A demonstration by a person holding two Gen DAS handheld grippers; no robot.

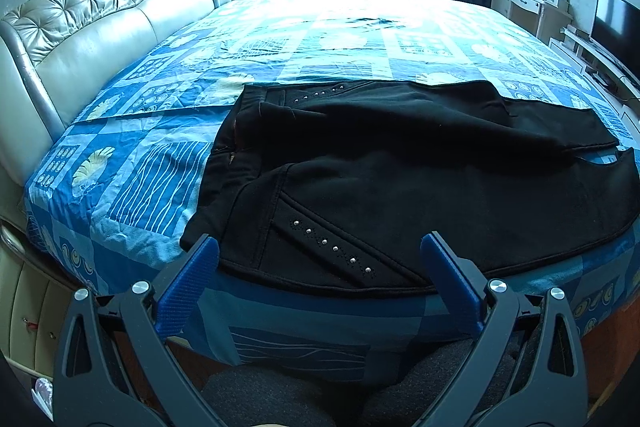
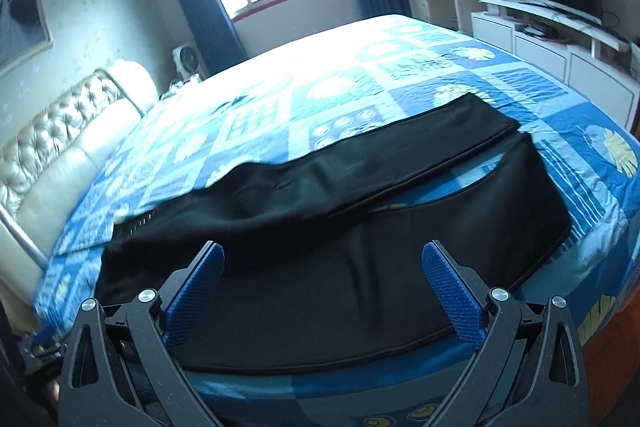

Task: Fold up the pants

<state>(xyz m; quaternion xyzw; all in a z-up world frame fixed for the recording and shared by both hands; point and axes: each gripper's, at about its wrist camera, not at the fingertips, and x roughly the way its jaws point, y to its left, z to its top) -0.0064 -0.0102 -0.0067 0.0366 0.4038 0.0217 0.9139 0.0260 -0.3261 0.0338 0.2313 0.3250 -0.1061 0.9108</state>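
Black fleece pants with studded pockets (image 1: 400,171) spread flat on blue patterned bedsheet (image 1: 132,187), waistband left, legs right. Left tool (image 1: 320,251) and right tool (image 2: 322,259) both wide open, empty. Best: pinch near-edge hem and waistband together, lift evenly, fold leg onto leg.

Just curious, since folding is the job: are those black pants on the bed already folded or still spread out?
Spread out. The black pants lie flat on the bed, both legs stretched out side by side, no fold made.

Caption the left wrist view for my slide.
Open left claw hovers at the waist end of black pants spread on a blue bedspread.
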